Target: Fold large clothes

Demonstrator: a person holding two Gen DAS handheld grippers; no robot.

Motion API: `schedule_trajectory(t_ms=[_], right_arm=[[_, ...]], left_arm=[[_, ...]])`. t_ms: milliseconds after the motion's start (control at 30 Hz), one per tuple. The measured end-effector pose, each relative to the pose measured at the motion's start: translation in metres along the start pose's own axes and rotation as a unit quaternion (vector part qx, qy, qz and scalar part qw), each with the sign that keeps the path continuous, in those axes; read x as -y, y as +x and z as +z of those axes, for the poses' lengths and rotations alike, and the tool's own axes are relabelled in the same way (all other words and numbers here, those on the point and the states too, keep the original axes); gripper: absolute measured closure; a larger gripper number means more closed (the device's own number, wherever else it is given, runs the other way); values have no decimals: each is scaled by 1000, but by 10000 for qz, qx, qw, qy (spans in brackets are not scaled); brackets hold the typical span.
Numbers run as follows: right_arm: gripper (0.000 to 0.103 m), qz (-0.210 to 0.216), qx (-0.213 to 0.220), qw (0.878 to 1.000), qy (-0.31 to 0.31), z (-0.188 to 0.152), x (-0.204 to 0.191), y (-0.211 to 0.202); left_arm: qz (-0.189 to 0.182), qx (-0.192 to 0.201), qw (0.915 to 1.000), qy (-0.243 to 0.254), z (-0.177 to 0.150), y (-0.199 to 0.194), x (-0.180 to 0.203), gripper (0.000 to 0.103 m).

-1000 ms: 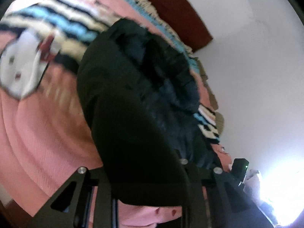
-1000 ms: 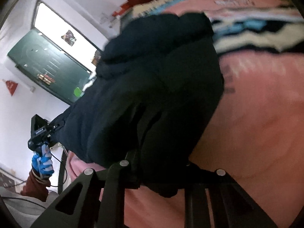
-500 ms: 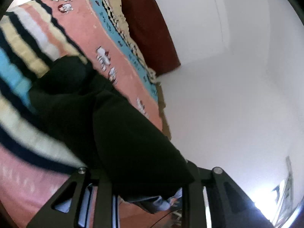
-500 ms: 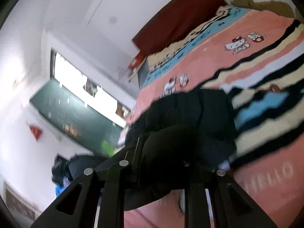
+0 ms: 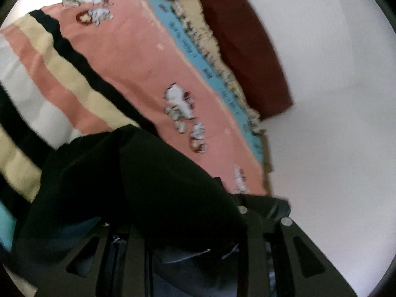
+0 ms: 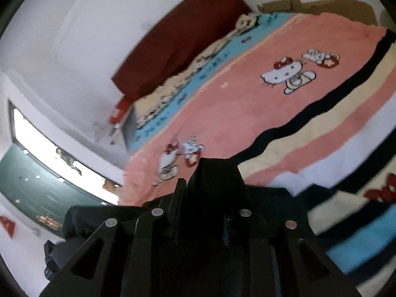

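Observation:
A large black garment hangs from both grippers above a bed with a pink striped cartoon-cat blanket. My left gripper is shut on a thick fold of the black cloth, which drapes over and hides its fingers. My right gripper is shut on another edge of the same black garment; a peak of cloth stands up between its fingers and the rest sags below the frame.
A dark red headboard stands against the white wall at the bed's far end. A window and a green board are at the left of the right wrist view. Cardboard lies at the bed's far corner.
Both grippers have lifted the garment off the blanket and tilted up. The views now look along the bed toward the headboard, with far less of the garment spread on the bed.

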State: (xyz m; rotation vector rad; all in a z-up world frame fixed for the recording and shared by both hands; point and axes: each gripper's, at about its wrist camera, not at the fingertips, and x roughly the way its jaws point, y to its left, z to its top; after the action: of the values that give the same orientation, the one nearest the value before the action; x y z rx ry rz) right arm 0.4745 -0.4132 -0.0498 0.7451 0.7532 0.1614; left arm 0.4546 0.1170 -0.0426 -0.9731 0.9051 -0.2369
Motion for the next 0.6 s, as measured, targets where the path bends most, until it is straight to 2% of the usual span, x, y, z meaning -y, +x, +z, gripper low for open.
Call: schedule_trajectory(t_ms=[67, 133, 233, 367, 433, 533, 600], right_arm=[[79, -204, -132, 9997, 54, 3, 9, 31], [79, -384, -263, 9989, 28, 1, 18, 58], [77, -355, -432, 9984, 123, -5, 33, 91], [74, -213, -479, 9982, 276, -8, 47, 107], [69, -223, -487, 9981, 318, -8, 48, 107], [54, -44, -533, 9972, 516, -7, 53, 102], [22, 145, -530, 9967, 594, -2, 56, 95]], left_arm=[[135, -136, 9998, -85, 3, 29, -22, 76], [53, -162, 9998, -87, 4, 48, -36, 76], [-158, -2, 9998, 71, 2, 61, -46, 76], [-219, -9, 9997, 87, 1, 65, -50, 76], [-210, -100, 9997, -9, 2, 63, -50, 76], [-300, -190, 9993, -127, 7, 53, -44, 72], [-447, -159, 9987, -162, 12, 42, -40, 68]])
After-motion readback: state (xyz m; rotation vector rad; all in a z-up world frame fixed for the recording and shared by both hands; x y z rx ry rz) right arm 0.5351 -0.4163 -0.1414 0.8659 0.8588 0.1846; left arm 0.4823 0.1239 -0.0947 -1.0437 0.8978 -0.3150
